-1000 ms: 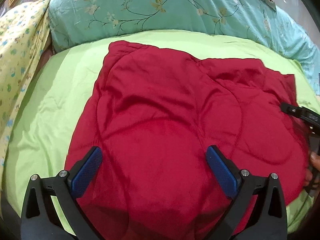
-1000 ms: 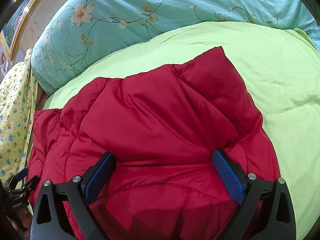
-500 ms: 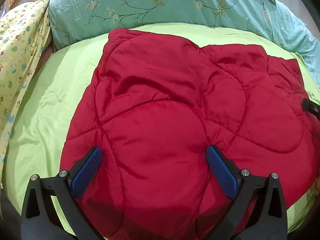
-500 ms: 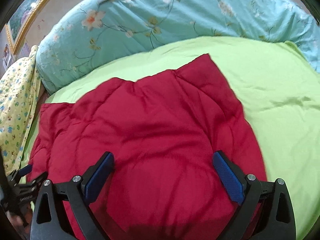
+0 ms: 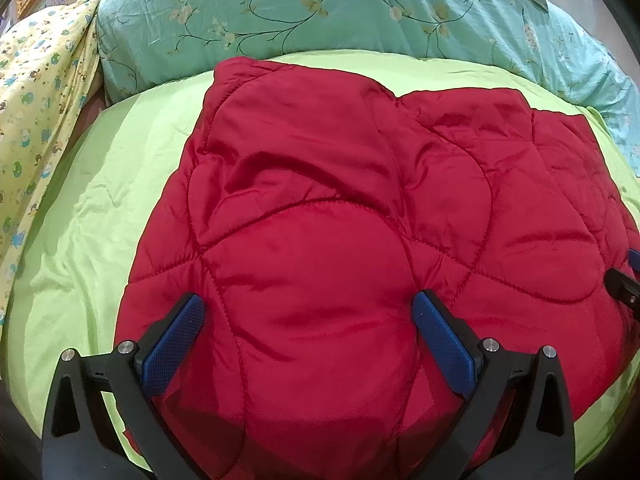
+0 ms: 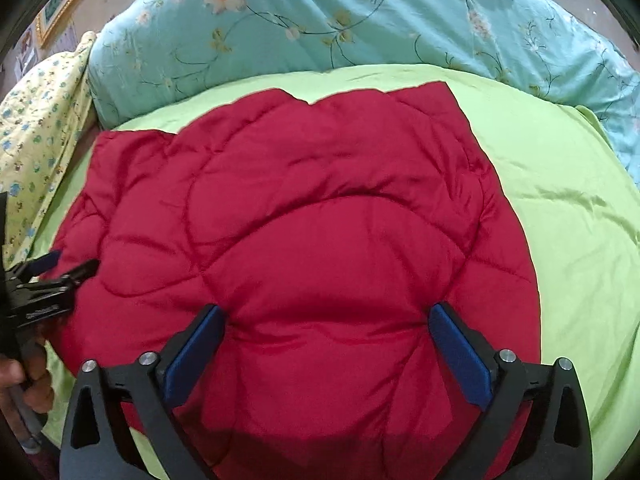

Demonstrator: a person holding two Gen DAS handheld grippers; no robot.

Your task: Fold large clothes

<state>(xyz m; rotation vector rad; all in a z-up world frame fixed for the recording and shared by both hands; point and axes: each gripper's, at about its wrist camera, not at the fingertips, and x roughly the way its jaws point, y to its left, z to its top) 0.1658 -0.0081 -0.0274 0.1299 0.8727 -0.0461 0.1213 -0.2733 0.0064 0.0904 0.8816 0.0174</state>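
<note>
I have the red quilted jacket (image 5: 340, 248) lying folded and puffy on the lime-green sheet (image 5: 100, 208), its far edge near the teal floral bedding (image 5: 320, 12) and a yellow patterned cloth (image 5: 36, 92) off to the left. My left gripper (image 5: 308, 316) hovers over the jacket's near left part with its blue-padded fingers spread wide, nothing between them. My right gripper (image 6: 328, 328) sits over the near right part, fingers likewise wide apart and empty. From the right wrist camera I can see a hand (image 6: 24, 376) holding the left tool at the jacket's left edge
</note>
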